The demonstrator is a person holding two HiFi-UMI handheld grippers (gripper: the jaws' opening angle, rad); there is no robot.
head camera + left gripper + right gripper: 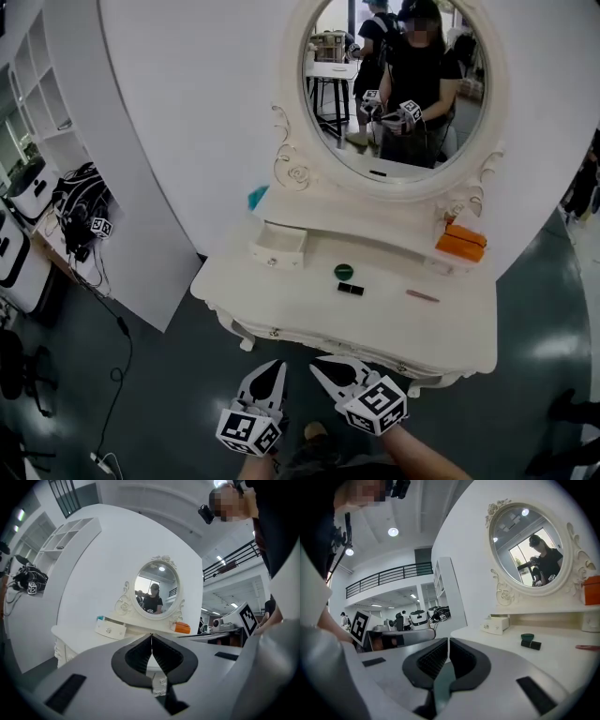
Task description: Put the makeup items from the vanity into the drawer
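— Down front, nearest: left gripper and right gripper, side by side, each pressed together, pinching nothing.

— Agreed, going by both gripper views: tips meeting, nothing between. Well short of the vanity, though.

— Makeup all out on top. Green compact just beside the black tube; pink pencil apart, off to the right. Small drawer pulled out at the left, below the mirror.

— So, what to watch for?

— Arriving with tips closed. Likely to shove the compact or set the tube rolling rather than grip either. Better to spread first.

— Worse with the pencil, probably: thin, lying flat, apt to skitter toward the edge at a nudge.

— And the drawer itself: narrow and shallow by the look of it. Easy to clip its front on the way over, or let go too early and drop beside it.
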